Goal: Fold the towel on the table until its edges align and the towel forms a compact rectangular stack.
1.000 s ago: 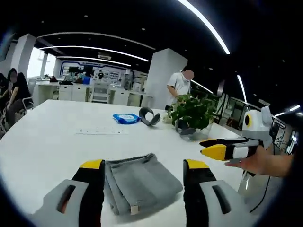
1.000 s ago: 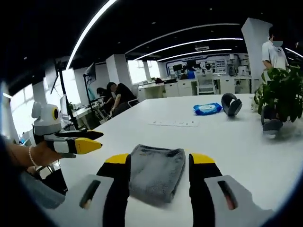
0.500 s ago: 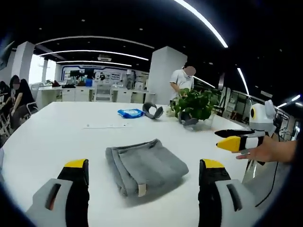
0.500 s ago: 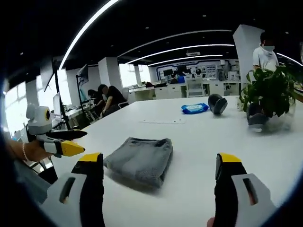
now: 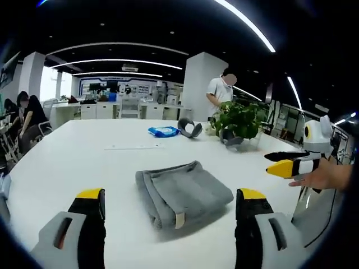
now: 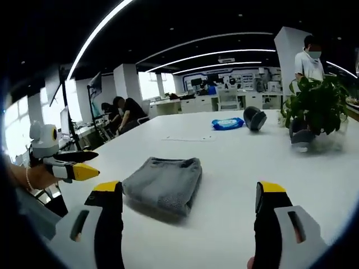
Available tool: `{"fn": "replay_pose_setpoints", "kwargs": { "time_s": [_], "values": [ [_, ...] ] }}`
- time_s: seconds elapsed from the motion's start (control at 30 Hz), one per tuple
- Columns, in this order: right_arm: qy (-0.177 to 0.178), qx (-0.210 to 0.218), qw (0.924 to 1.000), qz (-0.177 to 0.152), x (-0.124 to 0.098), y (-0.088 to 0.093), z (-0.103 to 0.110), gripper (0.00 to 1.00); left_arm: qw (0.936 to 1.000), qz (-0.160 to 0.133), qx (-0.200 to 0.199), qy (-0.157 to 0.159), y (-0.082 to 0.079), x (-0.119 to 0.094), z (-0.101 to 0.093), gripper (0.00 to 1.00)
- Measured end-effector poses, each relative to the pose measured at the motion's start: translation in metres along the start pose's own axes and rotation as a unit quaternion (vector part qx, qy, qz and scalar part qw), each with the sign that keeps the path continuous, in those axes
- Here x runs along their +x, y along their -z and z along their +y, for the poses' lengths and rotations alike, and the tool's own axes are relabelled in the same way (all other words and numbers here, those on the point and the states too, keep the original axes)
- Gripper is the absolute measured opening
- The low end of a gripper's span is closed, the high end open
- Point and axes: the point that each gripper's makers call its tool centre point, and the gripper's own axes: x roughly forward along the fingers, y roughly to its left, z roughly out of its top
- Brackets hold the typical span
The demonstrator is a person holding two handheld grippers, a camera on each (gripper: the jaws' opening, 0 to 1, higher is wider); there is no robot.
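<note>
Blue packet (image 5: 164,131) label too small to read; the dark curved object (image 5: 189,128) beside it can't be identified. Plant (image 6: 315,110) pot blurred, its right side cut off at the right gripper view's edge. The person's hand (image 5: 325,177) holding the right gripper (image 5: 286,166) is cut off at the left gripper view's edge; thin strip on the table (image 5: 132,147) too small to tell.
</note>
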Motion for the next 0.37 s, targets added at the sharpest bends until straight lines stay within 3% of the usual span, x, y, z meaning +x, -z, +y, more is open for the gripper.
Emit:
{"fn": "replay_pose_setpoints", "kwargs": {
  "time_s": [0.37],
  "values": [
    [-0.004,-0.001,1.0,0.007,0.0,0.0044,0.005,0.99,1.0,-0.001,0.001,-0.007,-0.0003,-0.0026,0.0039,1.0]
  ]
}}
